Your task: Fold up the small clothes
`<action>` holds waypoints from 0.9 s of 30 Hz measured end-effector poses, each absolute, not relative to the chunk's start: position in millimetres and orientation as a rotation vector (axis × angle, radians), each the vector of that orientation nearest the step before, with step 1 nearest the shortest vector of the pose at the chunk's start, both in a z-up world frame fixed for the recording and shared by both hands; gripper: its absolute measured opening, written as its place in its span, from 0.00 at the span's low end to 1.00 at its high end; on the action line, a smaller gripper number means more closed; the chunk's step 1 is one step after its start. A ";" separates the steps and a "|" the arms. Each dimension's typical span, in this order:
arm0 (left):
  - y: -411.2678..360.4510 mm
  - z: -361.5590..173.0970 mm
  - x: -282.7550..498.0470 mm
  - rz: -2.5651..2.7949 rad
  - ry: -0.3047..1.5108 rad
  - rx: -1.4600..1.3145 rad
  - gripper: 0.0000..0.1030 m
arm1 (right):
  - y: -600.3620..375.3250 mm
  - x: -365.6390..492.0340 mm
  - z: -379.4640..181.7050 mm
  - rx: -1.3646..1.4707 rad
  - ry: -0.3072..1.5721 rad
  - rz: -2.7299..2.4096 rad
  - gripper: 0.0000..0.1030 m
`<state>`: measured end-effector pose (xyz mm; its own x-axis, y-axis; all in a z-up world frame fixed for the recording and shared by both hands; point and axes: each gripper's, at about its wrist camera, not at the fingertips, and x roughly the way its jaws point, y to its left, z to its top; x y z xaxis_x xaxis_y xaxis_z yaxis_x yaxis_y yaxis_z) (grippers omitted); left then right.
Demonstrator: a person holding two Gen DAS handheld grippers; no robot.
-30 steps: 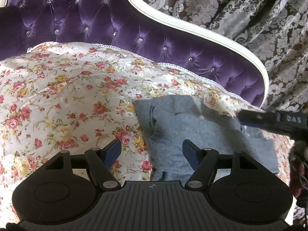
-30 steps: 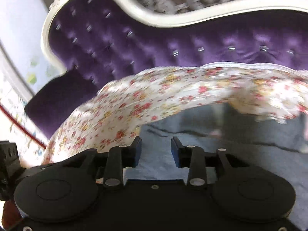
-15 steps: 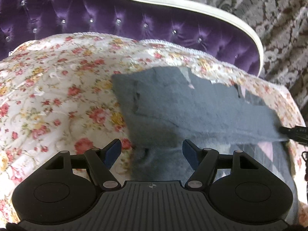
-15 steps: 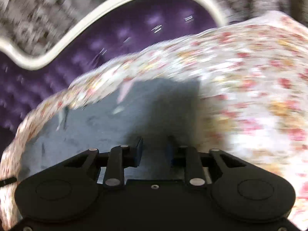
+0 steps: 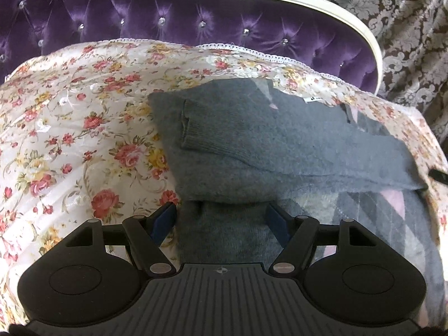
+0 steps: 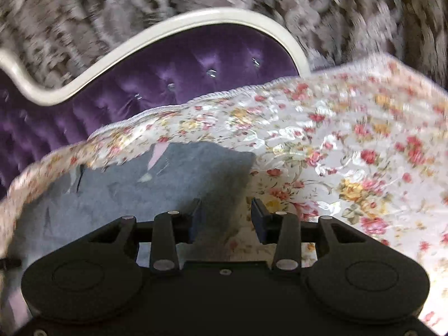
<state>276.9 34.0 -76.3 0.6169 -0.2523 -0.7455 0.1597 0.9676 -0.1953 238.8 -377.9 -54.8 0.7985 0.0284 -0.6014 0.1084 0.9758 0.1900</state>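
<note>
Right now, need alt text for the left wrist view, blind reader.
A grey knit sweater, one sleeve folded across its body, lies on a floral bedspread before a purple tufted headboard. The left gripper is open, with the sweater's near edge between its fingers.

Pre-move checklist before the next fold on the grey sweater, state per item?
1. Left tongs free of cloth: ok, the pads stand wide with the grey sweater below and between them, not pinched.
2. Right tongs released: ok, jaws opening, nothing pinched; the sweater's corner lies under the gap.
3. Sleeve folded across the body: ok, its ribbed cuff lies flat on top.
4. Sweater fully on the floral cover: cannot tell, its near end is hidden behind the left tongs.
5. Folded edge smooth: not ok, a loose fold bulges just ahead of the left tongs.
6. Right view sharp enough to aim: not ok, it is motion-blurred.
</note>
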 end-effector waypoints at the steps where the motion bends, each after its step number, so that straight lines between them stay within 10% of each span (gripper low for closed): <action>1: 34.2 -76.2 277.3 -0.237 0.876 -0.121 0.67 | -371.6 233.1 -52.6 0.184 0.648 -0.040 0.58; 27: 35.0 -76.7 276.0 -0.238 0.881 -0.111 0.67 | -380.3 205.8 -58.6 0.185 0.722 -0.261 0.74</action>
<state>276.0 35.0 -76.7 0.6118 -0.2515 -0.7500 0.1602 0.9679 -0.1939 205.8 -380.3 -58.6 0.7201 -0.1713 -0.6724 0.2982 0.9514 0.0770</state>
